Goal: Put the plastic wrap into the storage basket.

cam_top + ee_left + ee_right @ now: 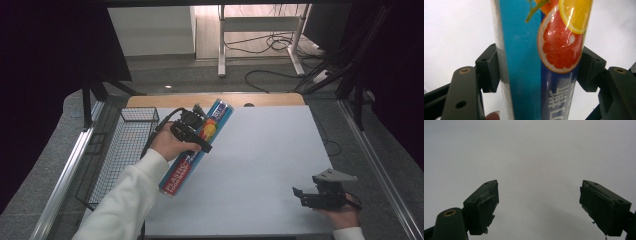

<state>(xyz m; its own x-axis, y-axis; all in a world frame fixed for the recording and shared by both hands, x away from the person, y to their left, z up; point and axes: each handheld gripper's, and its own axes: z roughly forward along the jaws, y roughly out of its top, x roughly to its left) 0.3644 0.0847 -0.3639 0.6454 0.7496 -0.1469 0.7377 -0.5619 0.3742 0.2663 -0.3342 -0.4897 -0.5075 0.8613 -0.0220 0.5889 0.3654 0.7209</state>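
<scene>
A black wire basket (pixel 125 150), an open mesh of thin rods with a rectangular rim, hung just off the left edge of the table (pixel 260 165), whose top was a smooth, matte white sheet over a pale wooden board. Just right of the basket, the left gripper (pixel 200 131) was held in a hand with a white knit sleeve (pixel 125 200) and gripped a long, narrow box of plastic wrap (pixel 197 147). The box lay slanted over the table's left part, its near end close to the basket's right rim and its far end pointing toward the table's far edge. In the left gripper view its glossy cardboard (pixel 541 62) showed a light blue panel, a darker blue panel with white lettering, and printed slices of grapefruit and orange under a shiny film. The blocky black fingers (pixel 488 67) pressed on the box from both sides, clamped on it across its width. Well right of the box, near the table's front right corner, the right gripper (pixel 300 194) rested in the other hand, a grey three-cornered plate on top of it. In the right gripper view its gripper (pixel 539 202) had matte black, wedge-shaped fingers (pixel 484 202) standing wide apart over bare white table, with scuffed, ragged padding on their inner faces and nothing between them.
</scene>
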